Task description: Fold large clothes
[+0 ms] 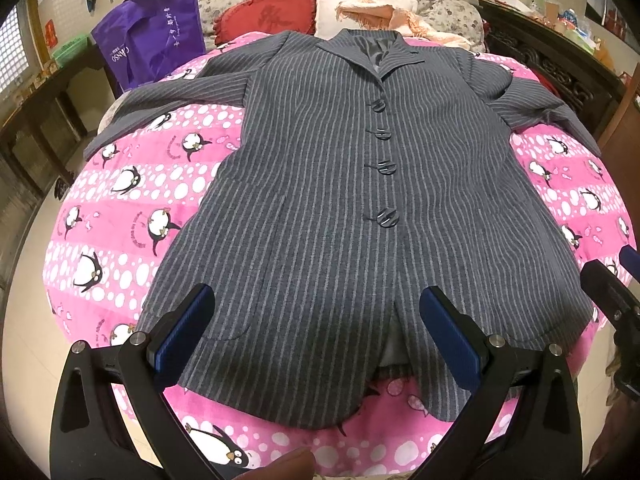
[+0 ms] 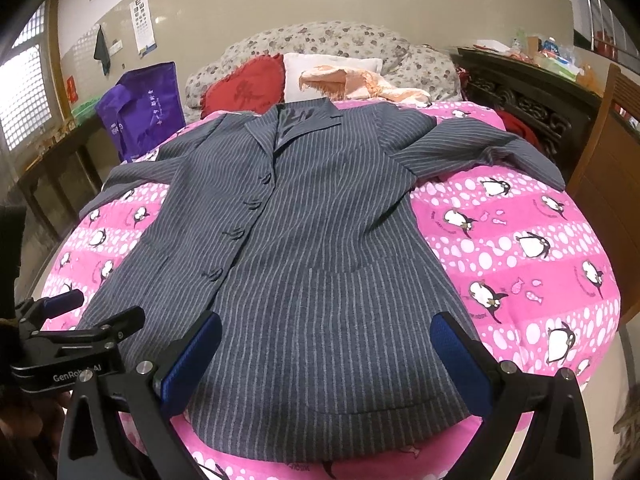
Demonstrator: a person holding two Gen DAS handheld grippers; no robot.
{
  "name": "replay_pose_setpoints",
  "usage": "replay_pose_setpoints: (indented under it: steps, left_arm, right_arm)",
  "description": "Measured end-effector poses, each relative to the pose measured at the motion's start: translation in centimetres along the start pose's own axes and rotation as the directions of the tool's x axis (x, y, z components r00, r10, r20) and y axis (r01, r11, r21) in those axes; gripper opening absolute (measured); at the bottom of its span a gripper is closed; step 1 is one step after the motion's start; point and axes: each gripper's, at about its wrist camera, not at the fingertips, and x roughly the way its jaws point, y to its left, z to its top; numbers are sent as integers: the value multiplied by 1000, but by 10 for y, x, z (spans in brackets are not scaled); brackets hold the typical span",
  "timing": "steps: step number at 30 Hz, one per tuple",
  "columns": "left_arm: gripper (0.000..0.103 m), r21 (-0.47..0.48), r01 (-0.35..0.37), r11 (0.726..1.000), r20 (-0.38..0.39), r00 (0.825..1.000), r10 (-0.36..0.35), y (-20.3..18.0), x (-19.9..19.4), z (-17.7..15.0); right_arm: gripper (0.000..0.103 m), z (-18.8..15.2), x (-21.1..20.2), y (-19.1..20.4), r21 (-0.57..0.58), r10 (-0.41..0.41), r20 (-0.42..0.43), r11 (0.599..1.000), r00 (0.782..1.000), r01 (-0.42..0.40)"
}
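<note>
A grey pinstriped jacket (image 1: pixel 328 184) lies flat and buttoned on a pink penguin blanket (image 1: pixel 120 208), collar at the far end, both sleeves spread out to the sides. My left gripper (image 1: pixel 316 320) is open and empty, hovering above the jacket's near hem left of centre. My right gripper (image 2: pixel 326 344) is open and empty above the hem's right part of the jacket (image 2: pixel 312 260). The right gripper also shows at the right edge of the left wrist view (image 1: pixel 616 292), and the left gripper at the left edge of the right wrist view (image 2: pixel 76 324).
Beyond the collar lie a red heart cushion (image 1: pixel 264 12), a white pillow (image 1: pixel 356 4) and a peach scarf (image 1: pixel 396 20). A purple bag (image 1: pixel 152 36) stands at the far left. Dark wooden furniture (image 2: pixel 532 92) lines the right side, and a wooden chair (image 2: pixel 608 152) stands near.
</note>
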Motion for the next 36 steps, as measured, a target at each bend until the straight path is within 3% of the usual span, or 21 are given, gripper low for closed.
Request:
replay_pose_setpoints:
  steps: [36]
  left_arm:
    - [103,-14,3,1000,-16,1000,-3,2,4,-8]
  right_arm:
    - [103,-8,0,7,5,8,-12,1000,1000,-8]
